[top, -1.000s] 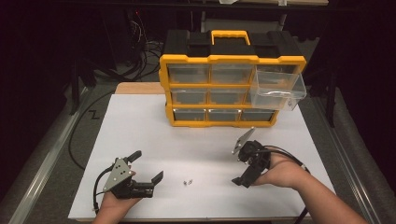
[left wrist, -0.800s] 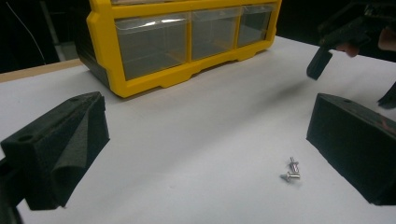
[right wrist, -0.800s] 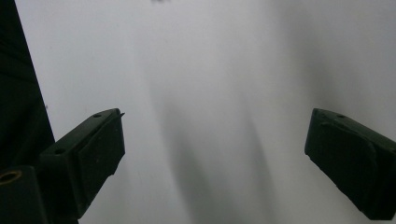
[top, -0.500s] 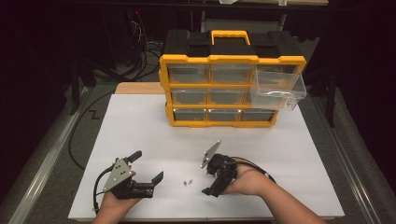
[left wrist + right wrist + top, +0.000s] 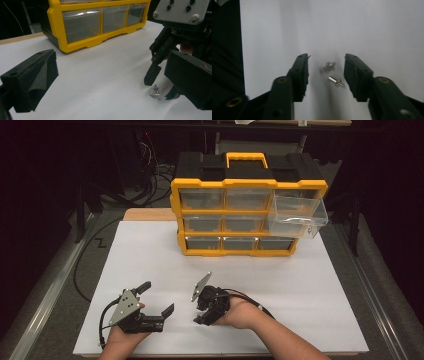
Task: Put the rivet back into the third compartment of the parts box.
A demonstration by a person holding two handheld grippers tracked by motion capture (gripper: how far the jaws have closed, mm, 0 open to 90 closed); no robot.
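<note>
Two small silver screws (image 5: 329, 65) (image 5: 335, 81) lie on the white board, also seen in the left gripper view (image 5: 155, 92). My right gripper (image 5: 326, 57) points down at them with a jaw on either side. Its jaws have just been closing, the screws lie loose between them, and the pads touch neither. In the high view this right gripper (image 5: 199, 316) is at the near middle of the board and covers the screws. My left gripper (image 5: 156, 299) rests open at the near left, with nothing between its jaws (image 5: 111, 60). It faces the right gripper (image 5: 162, 86).
A yellow and black drawer organizer (image 5: 248, 215) stands at the far side of the white board (image 5: 150, 250). Its top right clear drawer (image 5: 297, 217) is pulled out. Cables (image 5: 87, 265) lie off the board's left edge.
My right gripper has moved left across the board and down over the two screws, and its jaws have narrowed around them. The left gripper has stayed in place.
</note>
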